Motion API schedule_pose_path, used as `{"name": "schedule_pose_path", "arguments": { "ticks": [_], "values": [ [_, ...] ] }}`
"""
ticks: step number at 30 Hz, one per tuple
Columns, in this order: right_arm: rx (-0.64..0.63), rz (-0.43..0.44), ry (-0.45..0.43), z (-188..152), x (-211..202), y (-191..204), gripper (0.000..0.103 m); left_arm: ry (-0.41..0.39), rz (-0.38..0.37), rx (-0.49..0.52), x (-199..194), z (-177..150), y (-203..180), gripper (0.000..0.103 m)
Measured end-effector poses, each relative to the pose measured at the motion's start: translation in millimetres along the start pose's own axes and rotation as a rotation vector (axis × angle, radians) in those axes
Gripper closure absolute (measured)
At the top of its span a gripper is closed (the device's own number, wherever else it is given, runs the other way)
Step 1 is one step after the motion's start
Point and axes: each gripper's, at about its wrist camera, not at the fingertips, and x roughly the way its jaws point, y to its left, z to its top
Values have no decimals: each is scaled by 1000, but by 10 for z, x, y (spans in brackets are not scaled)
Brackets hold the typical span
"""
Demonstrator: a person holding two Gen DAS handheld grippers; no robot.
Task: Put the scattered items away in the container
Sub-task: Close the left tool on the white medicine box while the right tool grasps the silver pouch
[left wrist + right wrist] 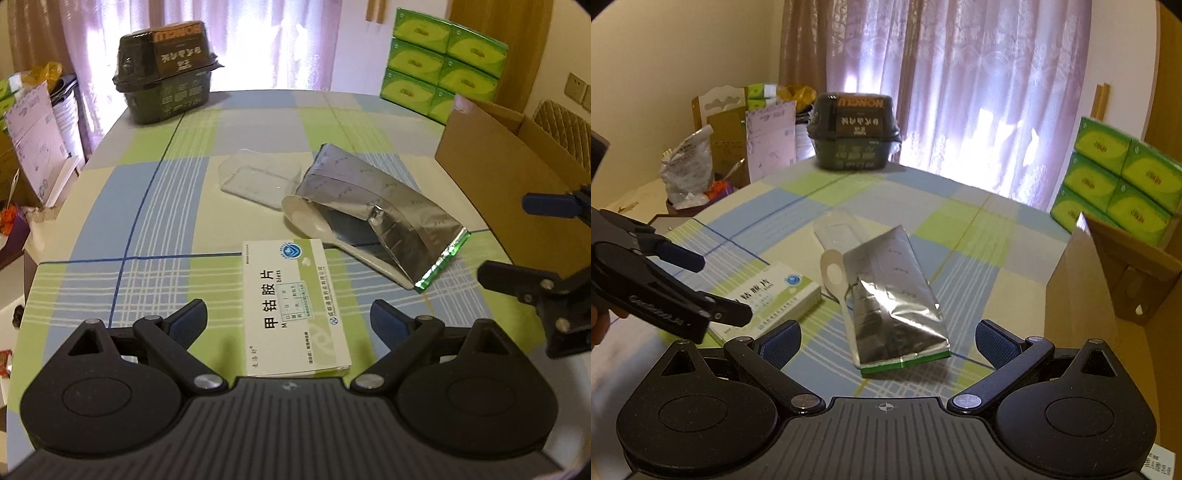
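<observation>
A: Left gripper (288, 317) is spread wide and holds nothing. The medicine box (295, 306) lies flat on the checked tablecloth (110, 280) between its fingers, with a clear gap on both sides.

B: Right gripper (886, 343)?

A: Also wide open and empty. It points at the foil pouch (897, 295), whose green sealed end lies nearest it. The pouch lies across the handle of a white spoon (833, 275), and the spoon's bowl sticks out on the far side.

B: Where do things go?

A: Probably the cardboard box (491, 177) at the right edge of the table, with its flaps open. Its inside isn't visible from either camera. A clear plastic tray (258, 177) lies just beyond the spoon, and a dark lidded tub (166, 85) stands at the far edge, well apart.

B: Advice for the left grab?

A: My read: lower the fingers until they straddle the medicine box's long sides, keep them level, and close across the narrow width. It's flat and light, so a low grip matters; pinching only the top edge could tip it. Lift straight up before swinging right, since the other gripper is close on that side.

B: And the pouch?

A: It's slippery and crumpled. Grip the stiff sealed end and expect the spoon to shift.
</observation>
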Motion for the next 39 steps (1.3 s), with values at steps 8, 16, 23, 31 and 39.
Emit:
{"name": "schedule_pose_path", "arguments": {
  "ticks": [8, 16, 23, 31, 39],
  "values": [
    [-29, -5, 33, -1, 135, -71, 0, 36, 5, 49, 135, -29, -82, 10],
    [-27, 23, 58, 74, 355, -87, 0, 40, -12, 90, 171, -18, -142, 10],
    [-38, 25, 75, 115, 560, -72, 0, 79, -18, 103, 296, -61, -115, 15],
    [-30, 27, 98, 155, 786, -91, 0, 102, -14, 103, 430, 7, -127, 22],
    [-24, 24, 103, 192, 953, -135, 0, 114, -11, 110, 420, 24, -110, 32]
  ]
}}
